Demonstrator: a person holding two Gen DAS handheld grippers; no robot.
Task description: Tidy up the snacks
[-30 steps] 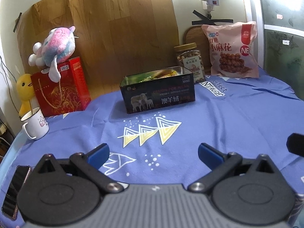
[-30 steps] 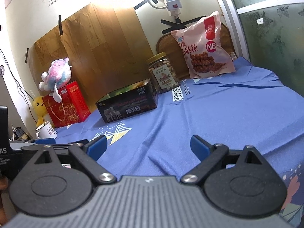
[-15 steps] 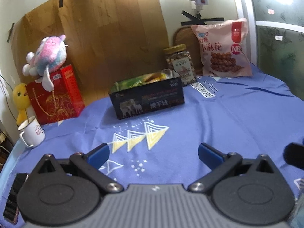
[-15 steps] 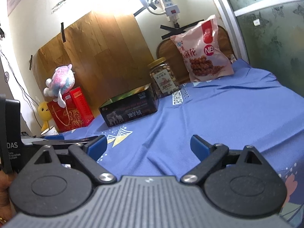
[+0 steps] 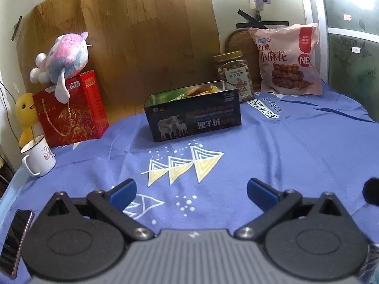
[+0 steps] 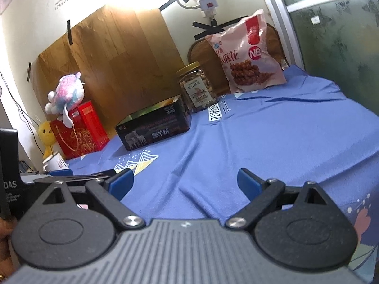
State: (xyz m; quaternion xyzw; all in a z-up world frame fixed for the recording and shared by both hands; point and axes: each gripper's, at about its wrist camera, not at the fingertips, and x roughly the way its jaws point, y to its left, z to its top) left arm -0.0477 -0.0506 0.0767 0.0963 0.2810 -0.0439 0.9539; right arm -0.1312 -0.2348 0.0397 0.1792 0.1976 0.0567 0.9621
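A black open tin box [image 5: 193, 116] with snack packets inside stands on the blue cloth; it also shows in the right wrist view [image 6: 154, 127]. Behind it stand a jar of nuts [image 5: 233, 74] [image 6: 197, 88] and a pink snack bag [image 5: 287, 60] [image 6: 246, 54] leaning on the wall. My left gripper [image 5: 190, 190] is open and empty, well short of the box. My right gripper [image 6: 186, 181] is open and empty, to the right of the left gripper's body [image 6: 56, 177].
A red gift box [image 5: 69, 110] with a plush toy [image 5: 62, 61] on top stands at the left, with a yellow duck [image 5: 26, 118] and a white mug [image 5: 38, 157]. A phone [image 5: 15, 235] lies at the left table edge. A wooden board [image 5: 132, 37] backs the table.
Both grippers have shifted slightly, so the scene has slid in both views. Both stay open and empty. Nothing on the table has moved.
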